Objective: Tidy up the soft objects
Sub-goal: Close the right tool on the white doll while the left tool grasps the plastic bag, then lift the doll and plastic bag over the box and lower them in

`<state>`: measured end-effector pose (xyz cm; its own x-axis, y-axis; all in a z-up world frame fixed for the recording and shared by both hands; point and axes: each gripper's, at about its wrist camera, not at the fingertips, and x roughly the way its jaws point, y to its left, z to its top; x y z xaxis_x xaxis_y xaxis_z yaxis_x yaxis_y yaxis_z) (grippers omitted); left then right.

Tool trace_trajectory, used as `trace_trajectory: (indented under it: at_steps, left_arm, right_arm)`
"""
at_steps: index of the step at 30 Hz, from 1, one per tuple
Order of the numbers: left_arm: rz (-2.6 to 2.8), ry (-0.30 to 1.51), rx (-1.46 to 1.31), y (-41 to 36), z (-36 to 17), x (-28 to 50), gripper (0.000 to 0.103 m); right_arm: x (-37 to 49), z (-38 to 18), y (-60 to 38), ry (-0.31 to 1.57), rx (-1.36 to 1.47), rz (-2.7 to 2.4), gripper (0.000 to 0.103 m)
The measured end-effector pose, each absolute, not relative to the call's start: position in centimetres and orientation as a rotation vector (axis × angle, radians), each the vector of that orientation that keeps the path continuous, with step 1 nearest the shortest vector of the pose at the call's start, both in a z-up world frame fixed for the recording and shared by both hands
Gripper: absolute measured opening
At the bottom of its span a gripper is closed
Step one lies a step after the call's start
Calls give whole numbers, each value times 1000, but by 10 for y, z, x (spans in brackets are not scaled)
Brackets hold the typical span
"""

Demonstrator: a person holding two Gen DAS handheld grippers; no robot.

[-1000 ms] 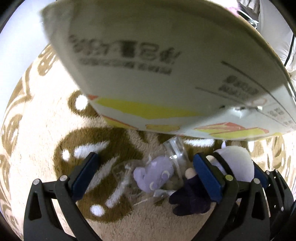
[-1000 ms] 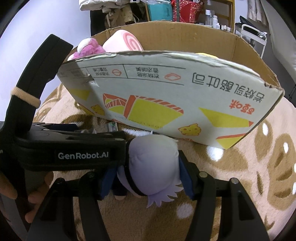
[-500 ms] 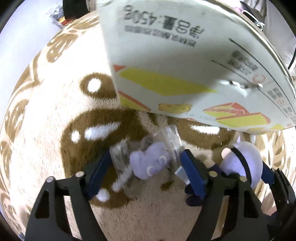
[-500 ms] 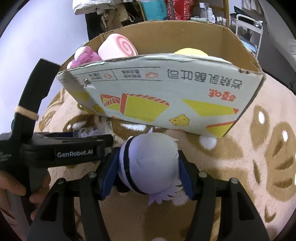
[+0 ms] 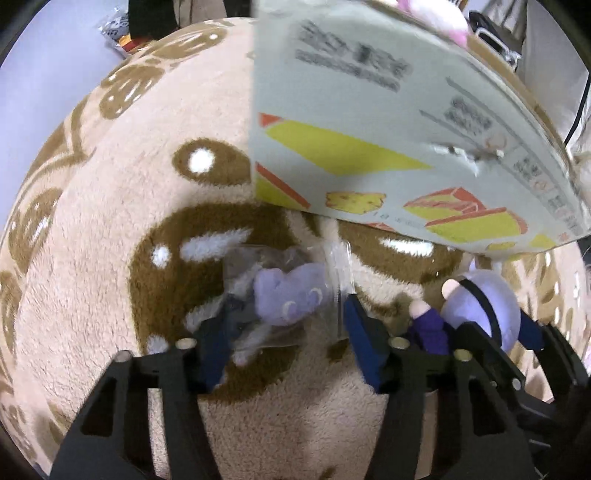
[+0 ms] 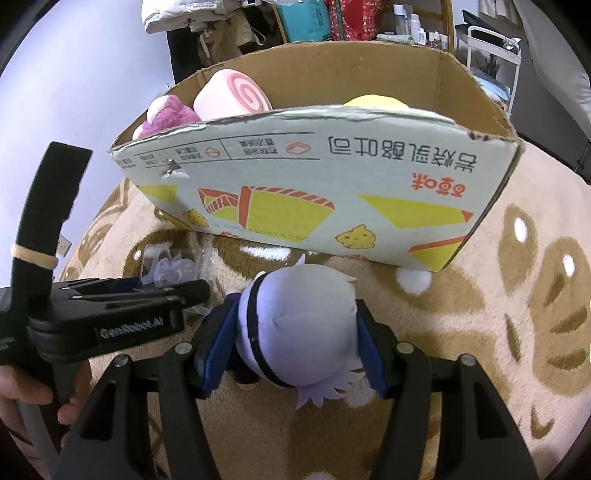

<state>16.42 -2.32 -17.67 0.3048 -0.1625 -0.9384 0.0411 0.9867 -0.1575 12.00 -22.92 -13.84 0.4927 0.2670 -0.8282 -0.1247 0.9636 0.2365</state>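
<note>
A plush beige rug (image 6: 491,354) with brown leaf-and-spot patterns covers the floor here, thick and fuzzy. On it sits an open cardboard box (image 6: 317,192), its printed side showing yellow and orange shapes and upside-down lettering. Inside the box a pink swirl-roll plush (image 6: 231,98), a magenta plush (image 6: 166,116) and a yellow plush (image 6: 376,103) poke above the rim.

The right gripper (image 6: 290,347) is clamped on a pale lavender doll (image 6: 299,328), its blue pads pressed against either side of the round head; the doll's dark purple body hangs low at the left pad, just above the rug and in front of the box wall.

The left gripper (image 5: 284,332) is spread wide, holding nothing, with its pads flanking a small purple plush in a clear bag (image 5: 288,295) that lies on a dark brown patch of the rug, near the box's lower corner. The bag's crinkled plastic reaches close to both pads; whether it touches them I cannot tell. The person's left hand (image 6: 22,391) grips the handle at the edge of the right wrist view.

Behind the box the room is crowded: a white wire rack (image 6: 491,48), bottles on a shelf (image 6: 413,20), teal and red packages (image 6: 321,16), bundled cloth (image 6: 195,16), and a pale wall (image 6: 81,74) at the left.
</note>
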Motion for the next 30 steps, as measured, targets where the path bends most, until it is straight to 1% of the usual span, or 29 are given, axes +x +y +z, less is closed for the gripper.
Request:
trace_trajectory:
  at_steps: [4, 8, 10, 11, 12, 15, 20, 22, 30]
  left_arm:
    - [-157, 1249, -157, -11, -175, 159, 40]
    - [-163, 1210, -118, -9, -165, 150, 35]
    - [-172, 1186, -96, -11, -148, 150, 30]
    - [-184, 1169, -88, -11, -143, 146, 26]
    - [-192, 1160, -87, -14, -139, 141, 20]
    - [-219, 1122, -81, -14, -124, 128, 13]
    - [-222, 1077, -49, -17, -109, 105, 11]
    - [-199, 1040, -10, -28, -97, 106, 11]
    - [-161, 903, 21, -19, -69, 90, 9]
  right_arm:
    - [118, -135, -230, 1012, 141, 233, 65]
    - [118, -130, -230, 992, 147, 230, 64]
    - [118, -128, -232, 983, 151, 224, 64]
    - [117, -126, -233, 976, 149, 220, 64]
    - [116, -123, -233, 966, 145, 218, 64]
    - [111, -112, -234, 933, 134, 216, 64]
    - [101, -91, -236, 873, 92, 209, 64]
    - [96, -83, -237, 847, 81, 206, 64]
    - [78, -45, -243, 720, 85, 186, 64]
